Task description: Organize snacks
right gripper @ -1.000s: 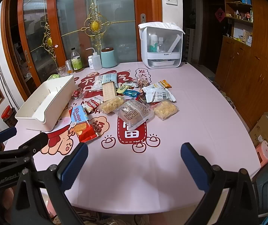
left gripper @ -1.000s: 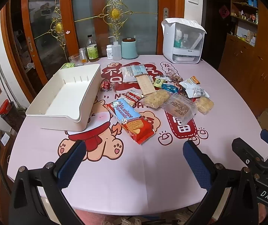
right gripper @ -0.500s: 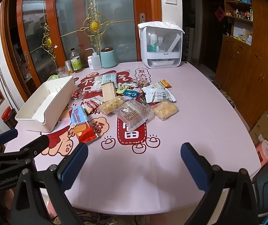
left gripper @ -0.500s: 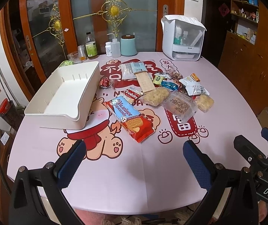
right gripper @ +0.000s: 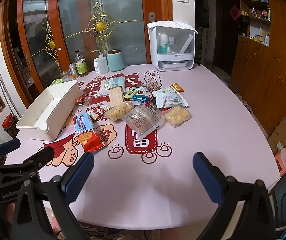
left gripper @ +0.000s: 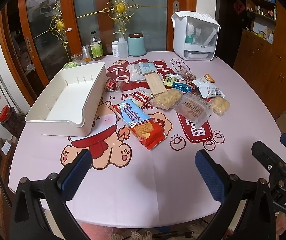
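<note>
Not started: white bin empty, all snack pkts loose on worktop. Left claw & right claw both wide, holding nothing.

Even indoor light; sharp centre; fisheye-bent, dark-vignetted edges.

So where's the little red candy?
In the left wrist view the red candy lies on the table, just right of the white tray and left of the Cookies packet.
</note>
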A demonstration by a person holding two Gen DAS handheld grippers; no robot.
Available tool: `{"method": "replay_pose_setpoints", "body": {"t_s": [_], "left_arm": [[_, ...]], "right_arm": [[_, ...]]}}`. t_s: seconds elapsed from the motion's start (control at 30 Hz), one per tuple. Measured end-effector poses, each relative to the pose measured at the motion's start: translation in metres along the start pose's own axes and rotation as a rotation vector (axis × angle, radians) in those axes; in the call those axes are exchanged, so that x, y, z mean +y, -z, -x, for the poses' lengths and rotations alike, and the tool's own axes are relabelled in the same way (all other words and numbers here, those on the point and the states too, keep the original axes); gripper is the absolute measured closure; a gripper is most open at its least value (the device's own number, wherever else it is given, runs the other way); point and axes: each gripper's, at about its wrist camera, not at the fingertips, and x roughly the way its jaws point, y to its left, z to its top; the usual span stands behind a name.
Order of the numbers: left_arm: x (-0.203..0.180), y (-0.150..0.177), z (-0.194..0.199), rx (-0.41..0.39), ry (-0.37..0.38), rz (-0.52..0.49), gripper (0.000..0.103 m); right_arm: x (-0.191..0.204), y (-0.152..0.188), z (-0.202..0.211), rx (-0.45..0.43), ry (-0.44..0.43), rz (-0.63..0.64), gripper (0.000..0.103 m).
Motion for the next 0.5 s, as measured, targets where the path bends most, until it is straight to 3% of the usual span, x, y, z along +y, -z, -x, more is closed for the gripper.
{"method": "replay_pose_setpoints", "body": {"t_s": [0.5], "left_arm": [[0.011,-0.007,0.000,-0.027,-0.046,-0.006,0.000]], "right_arm": [[0.004,-0.008,-0.001,-0.030,0.003,0.008,0.003]]}}
